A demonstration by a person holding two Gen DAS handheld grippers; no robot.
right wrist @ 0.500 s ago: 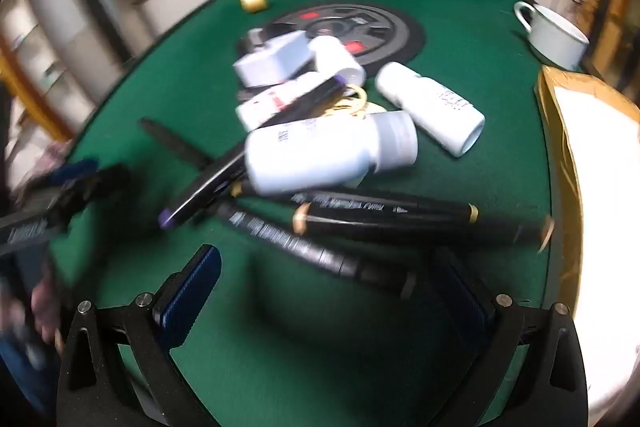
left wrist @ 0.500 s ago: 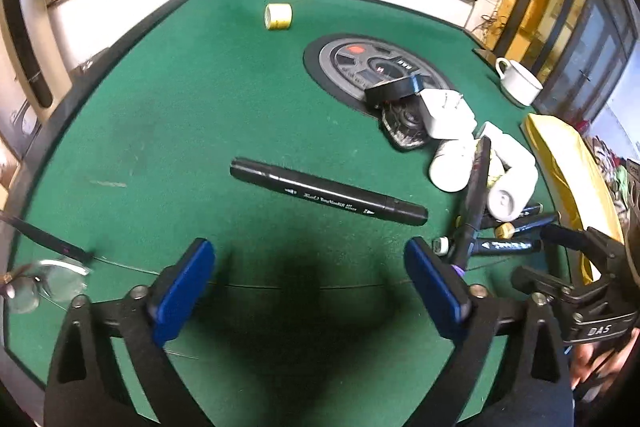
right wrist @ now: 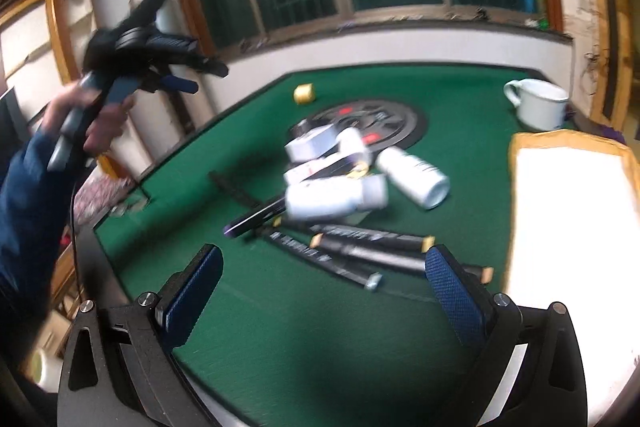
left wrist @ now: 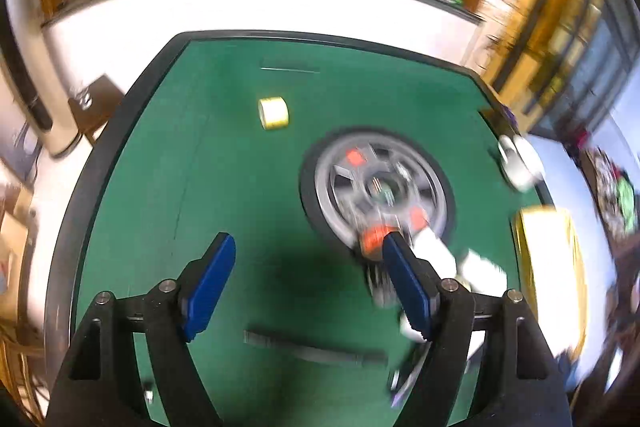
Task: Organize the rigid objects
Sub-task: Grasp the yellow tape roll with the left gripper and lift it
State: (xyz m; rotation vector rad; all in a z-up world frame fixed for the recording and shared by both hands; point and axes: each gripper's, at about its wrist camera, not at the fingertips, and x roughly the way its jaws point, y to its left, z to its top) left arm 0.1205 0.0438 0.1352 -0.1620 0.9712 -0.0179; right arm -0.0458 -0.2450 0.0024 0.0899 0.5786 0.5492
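Markers [right wrist: 360, 247] and white bottles [right wrist: 336, 201] lie in a loose pile near the middle of the green counter [right wrist: 304, 331], seen clearly from the right wrist camera. Several black markers lie side by side at the near edge of the pile, just beyond the right gripper [right wrist: 320, 291], whose blue-padded jaws stand wide apart with nothing between them. One bottle lies on its side across the markers, and another bottle [right wrist: 414, 175] lies tilted just to its right. A small white box [right wrist: 310, 143] sits at the far side of the pile, against a dark round plate [right wrist: 384, 119]. Farther off stands a yellow roll of tape [right wrist: 304, 94]. A white cup [right wrist: 538, 103] stands at the far right, and a yellow-rimmed tray [right wrist: 516, 163] lies along the right edge. The left gripper [right wrist: 192, 77] is held high in the air at the far left by a hand [right wrist: 102, 123].

In the blurred left wrist view, the left gripper [left wrist: 308, 285] is open and empty above the counter [left wrist: 192, 187], with a lone black marker [left wrist: 312, 347] lying below it.
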